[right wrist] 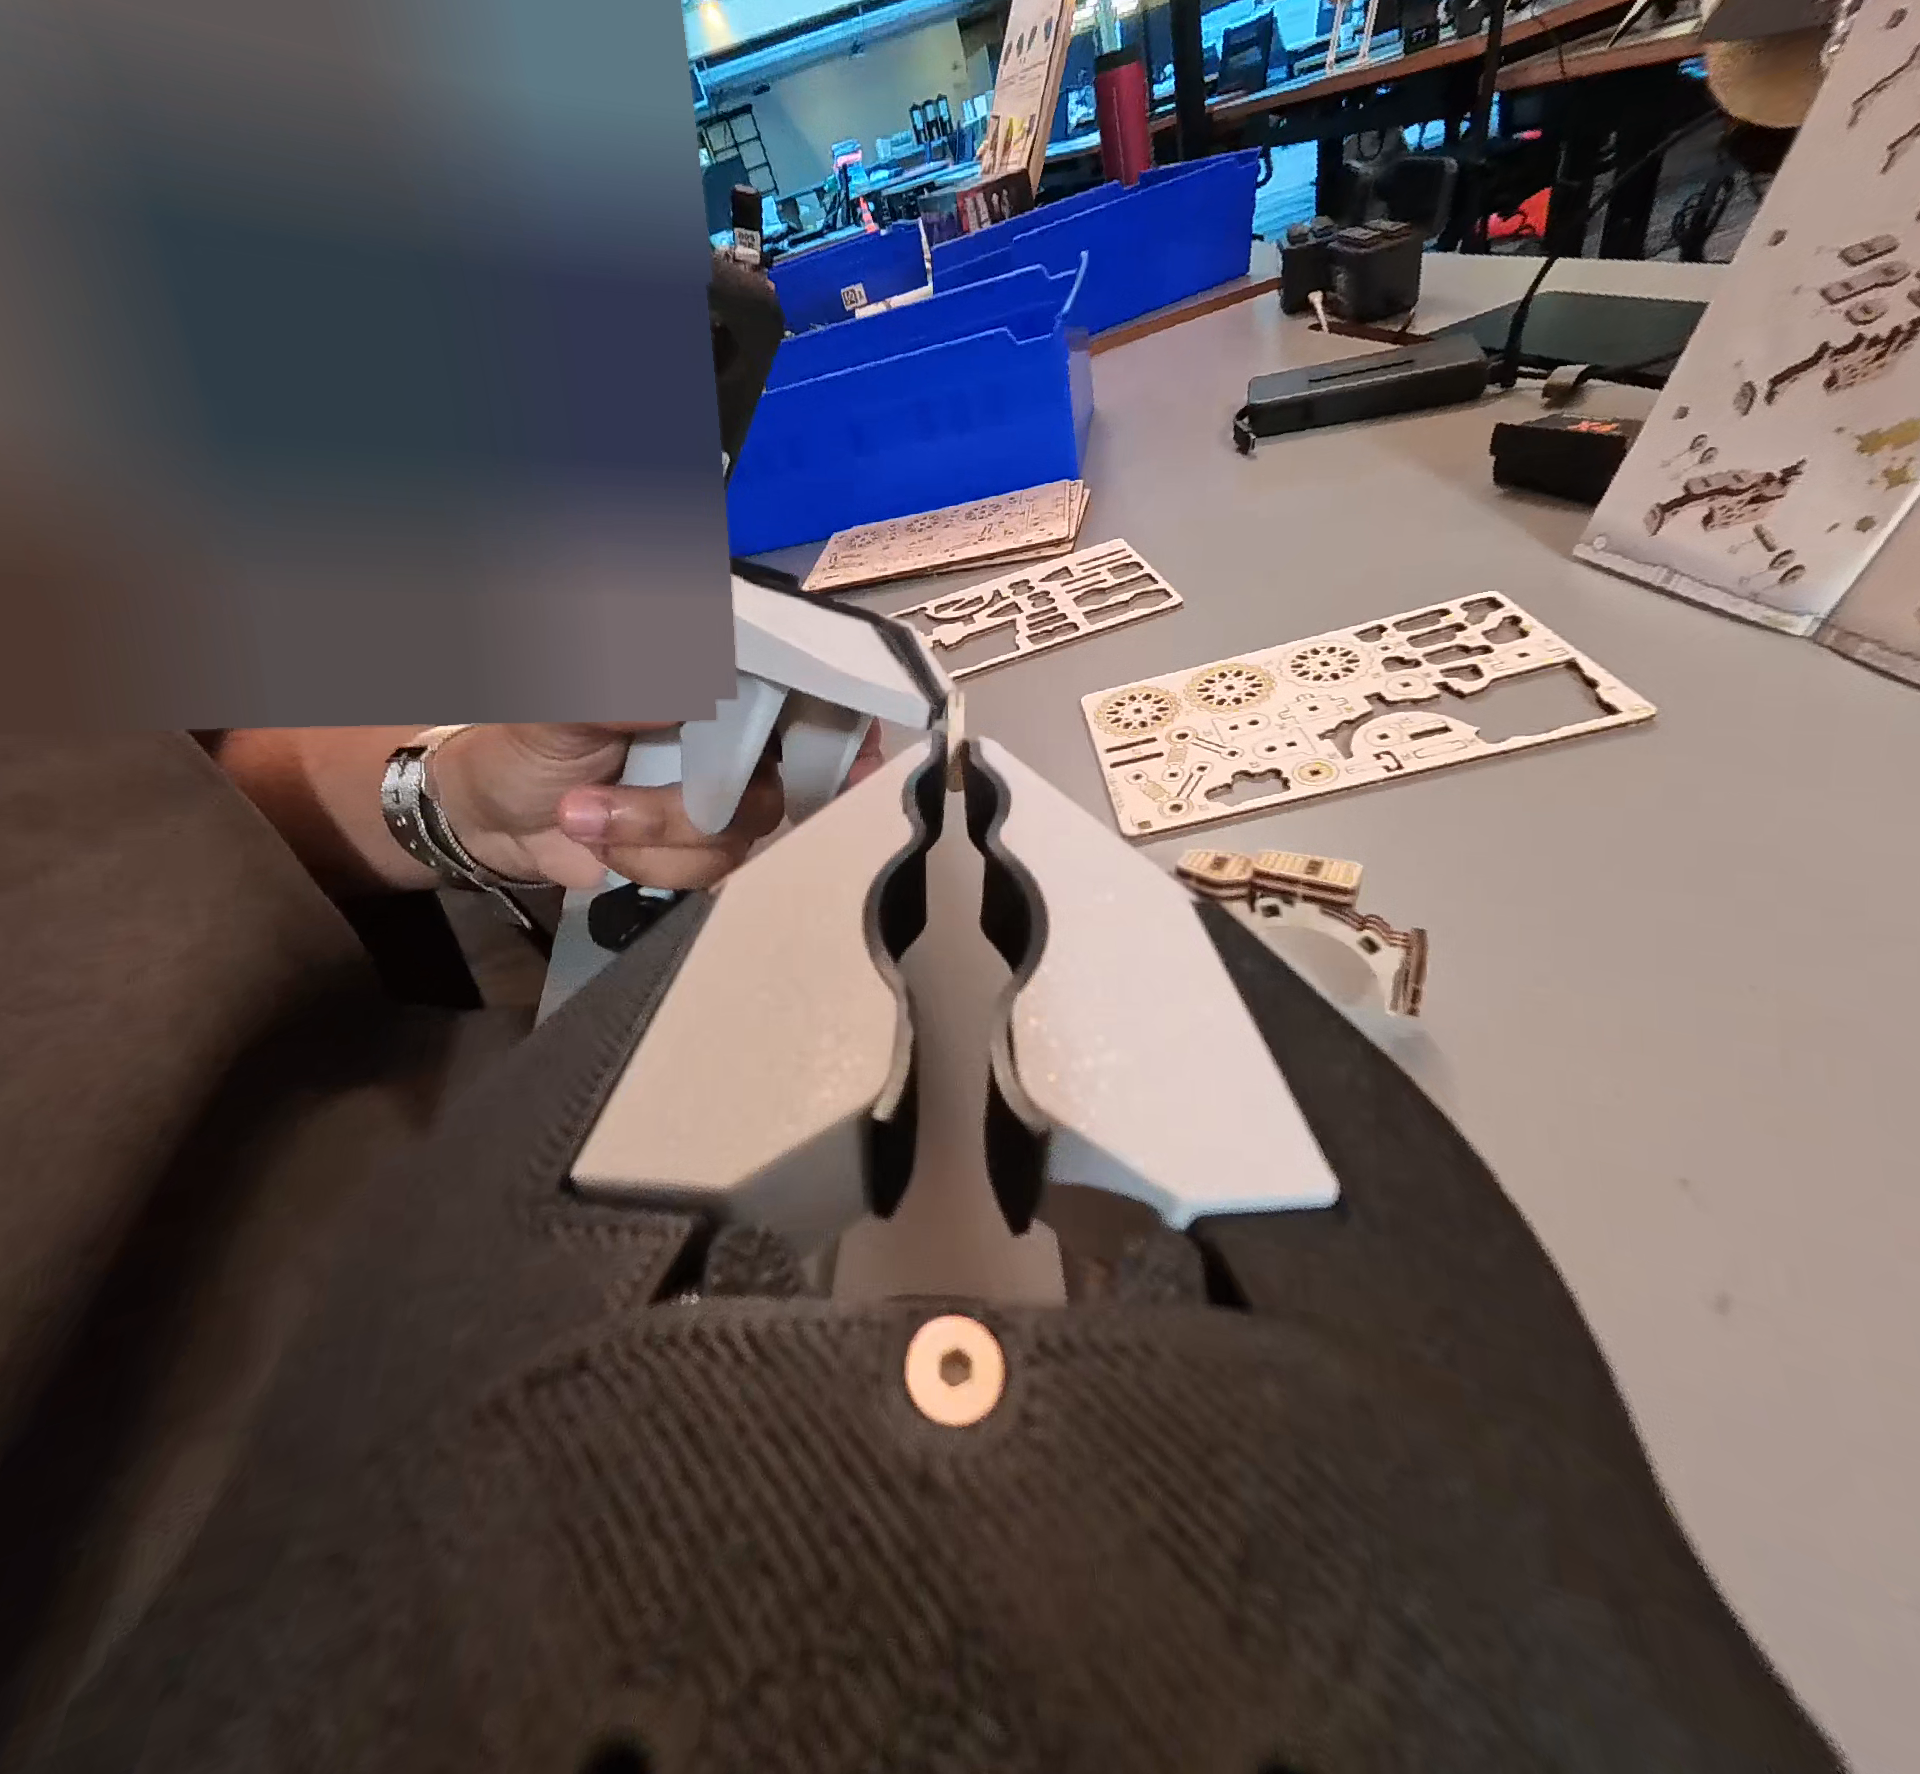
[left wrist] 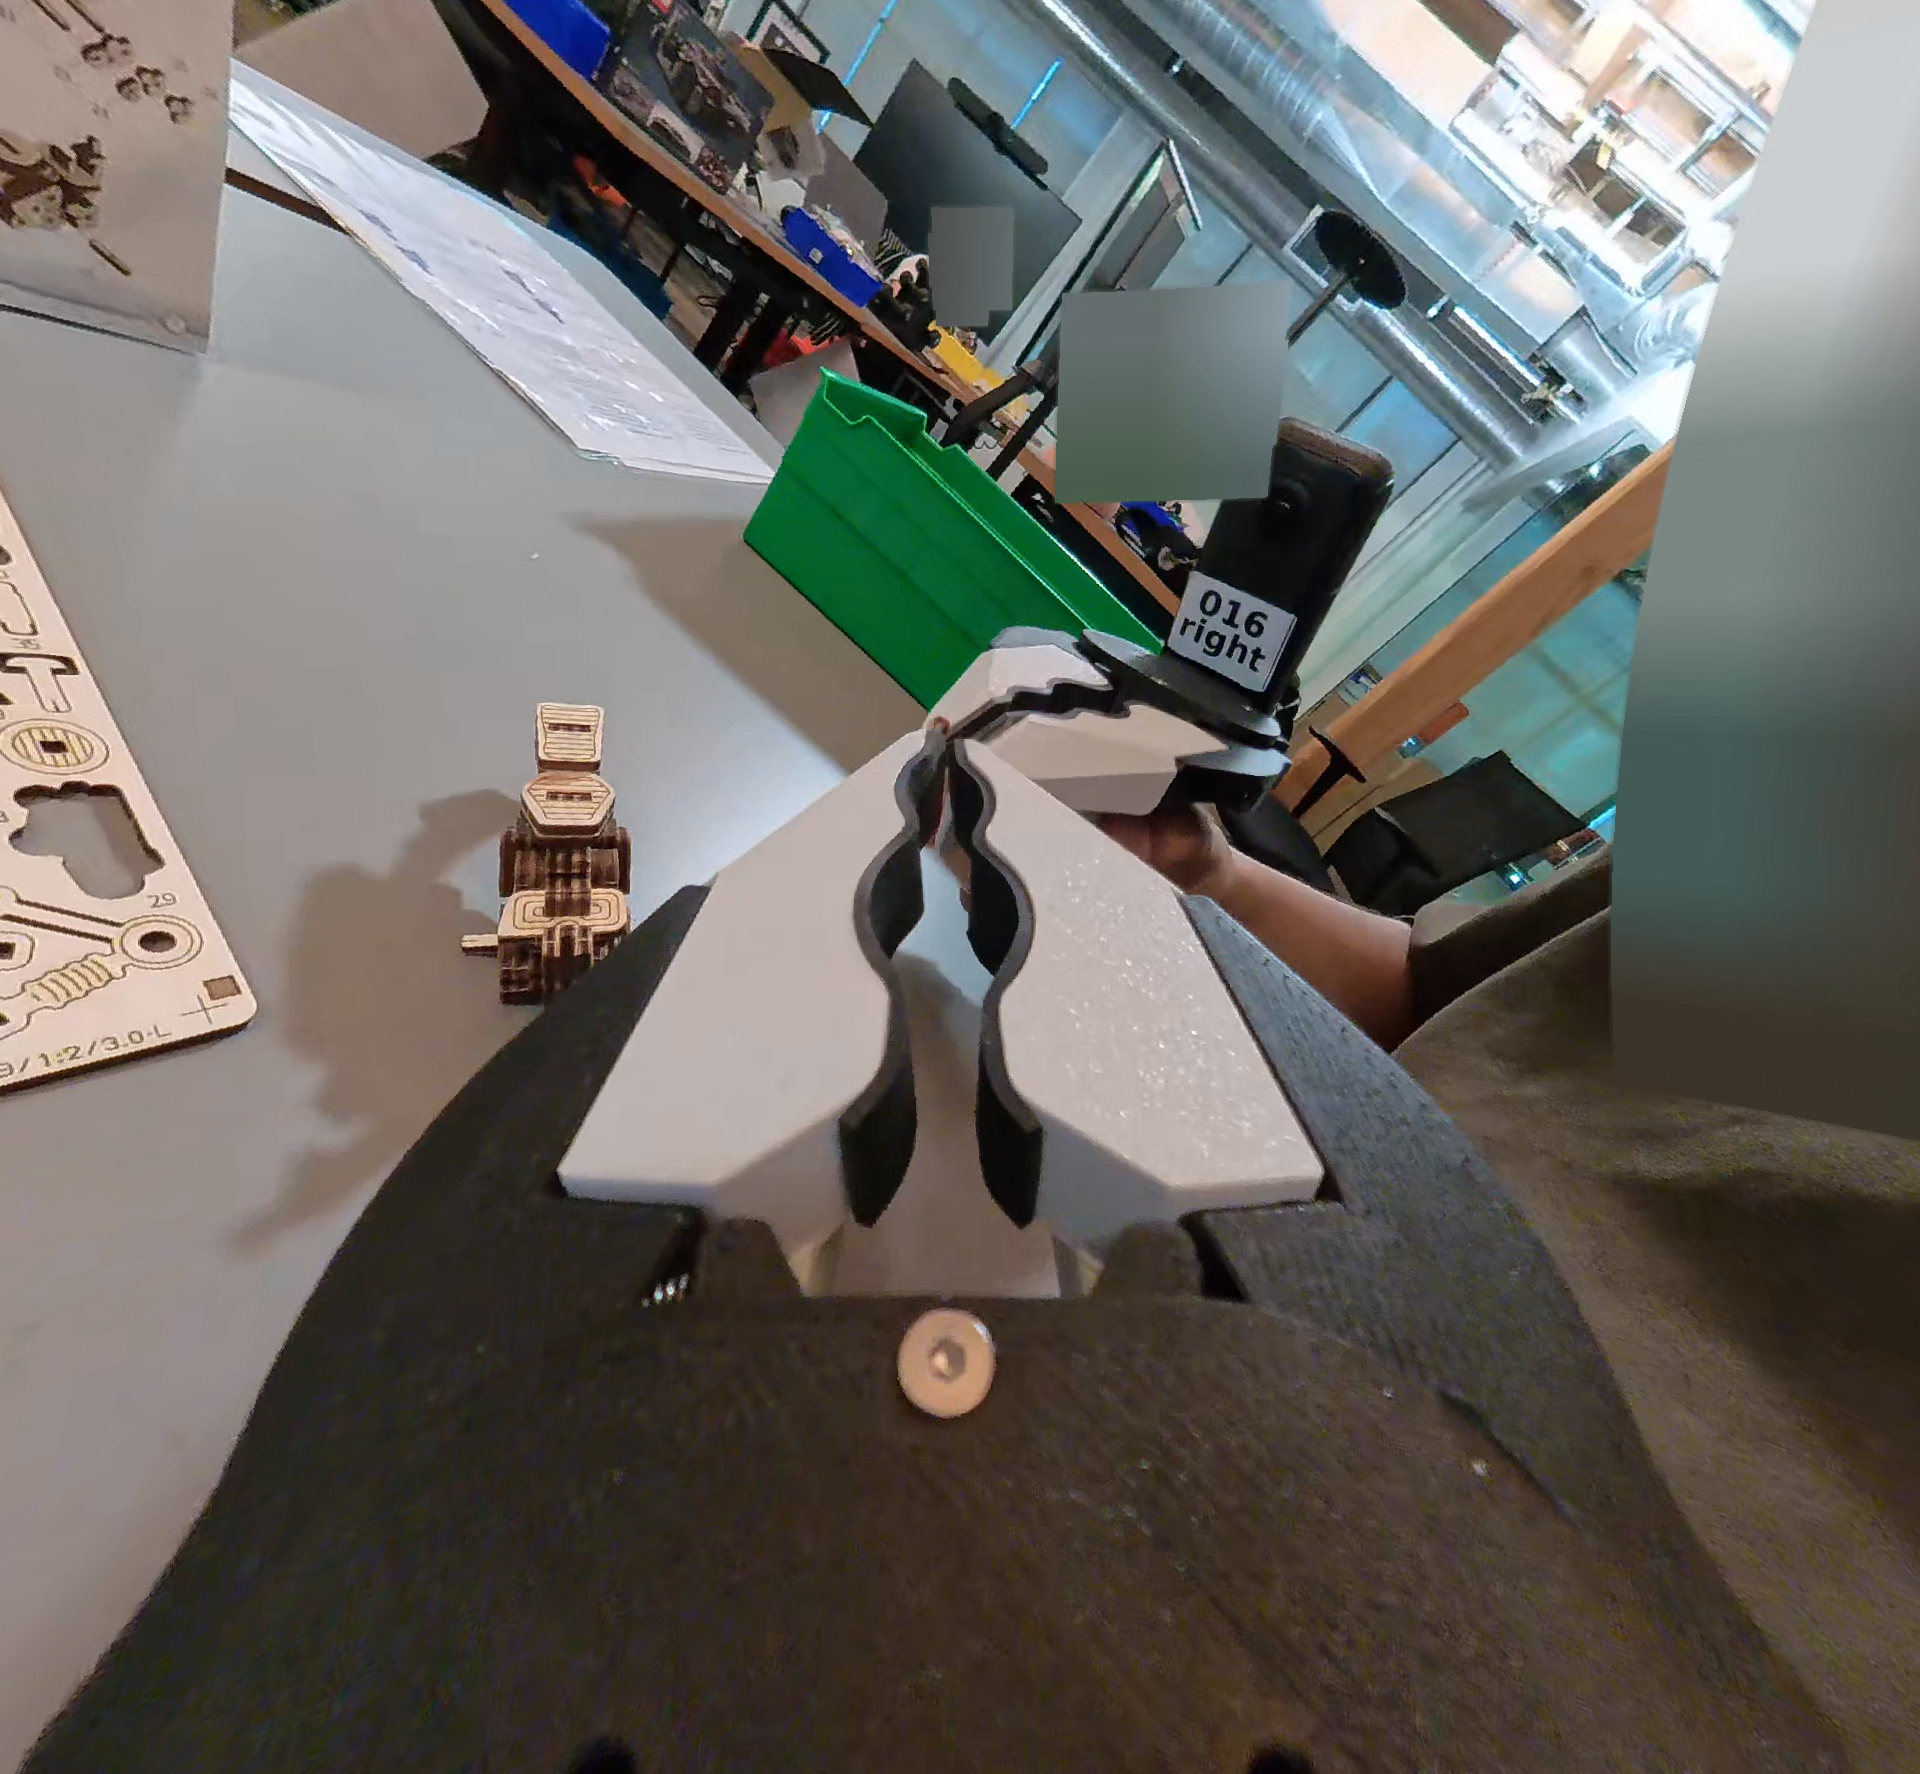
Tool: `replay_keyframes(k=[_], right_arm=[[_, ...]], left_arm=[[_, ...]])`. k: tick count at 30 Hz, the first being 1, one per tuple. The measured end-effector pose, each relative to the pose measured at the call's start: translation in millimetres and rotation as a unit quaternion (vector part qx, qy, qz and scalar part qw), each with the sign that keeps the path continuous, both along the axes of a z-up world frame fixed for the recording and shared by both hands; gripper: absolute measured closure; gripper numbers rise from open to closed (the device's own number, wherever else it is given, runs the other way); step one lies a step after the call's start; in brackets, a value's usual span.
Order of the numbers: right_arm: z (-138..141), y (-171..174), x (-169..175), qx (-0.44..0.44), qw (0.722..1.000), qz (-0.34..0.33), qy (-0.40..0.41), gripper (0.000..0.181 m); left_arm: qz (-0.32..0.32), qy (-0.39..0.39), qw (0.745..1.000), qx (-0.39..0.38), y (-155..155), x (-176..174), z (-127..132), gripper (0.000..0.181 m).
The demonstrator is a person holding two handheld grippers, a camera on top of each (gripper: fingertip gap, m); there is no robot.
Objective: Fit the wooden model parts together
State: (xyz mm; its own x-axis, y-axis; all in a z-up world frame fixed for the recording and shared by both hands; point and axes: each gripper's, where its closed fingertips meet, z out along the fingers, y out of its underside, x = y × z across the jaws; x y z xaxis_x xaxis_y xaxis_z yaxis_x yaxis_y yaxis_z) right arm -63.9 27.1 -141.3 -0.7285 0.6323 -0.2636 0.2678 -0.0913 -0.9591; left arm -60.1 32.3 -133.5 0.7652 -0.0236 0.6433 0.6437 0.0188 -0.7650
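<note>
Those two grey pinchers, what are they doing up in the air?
A person holds both. The left gripper and right gripper meet tip to tip above the grey table, fingers pinched nearly shut on a tiny part that is too small to make out. The half-built brown wooden model sits on the table, beside the flat wooden parts sheet.

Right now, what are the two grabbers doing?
Left gripper: shut on a tiny wooden piece.
Right gripper: shut on the same tiny wooden piece.

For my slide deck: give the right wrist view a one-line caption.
Both grippers meet tip to tip above the grey table, beside a pale laser-cut wooden parts sheet.
</note>
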Motion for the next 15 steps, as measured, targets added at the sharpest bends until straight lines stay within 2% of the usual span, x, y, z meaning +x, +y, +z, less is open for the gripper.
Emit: replay_keyframes(k=[7, 11, 15], right_arm=[[-6.6, -6.0, 3.3, 0.038, 0.999, 0.007, 0.011, 0.181], [-7.4, 3.2, 0.1, 0.036, 0.999, -0.006, 0.007, 0.181], [-7.4, 24.8, -8.1, 0.032, 0.999, -0.042, -0.001, 0.181]], left_arm=[[-0.022, -0.001, 1.000, -0.001, 3.1, 6.6, -1.0, 0.181], [0.023, 0.004, 1.000, 0.020, -8.9, -12.8, 6.8, 0.180], [0.062, -0.006, 0.998, 0.001, -20.6, -36.1, 0.3, 0.177]])
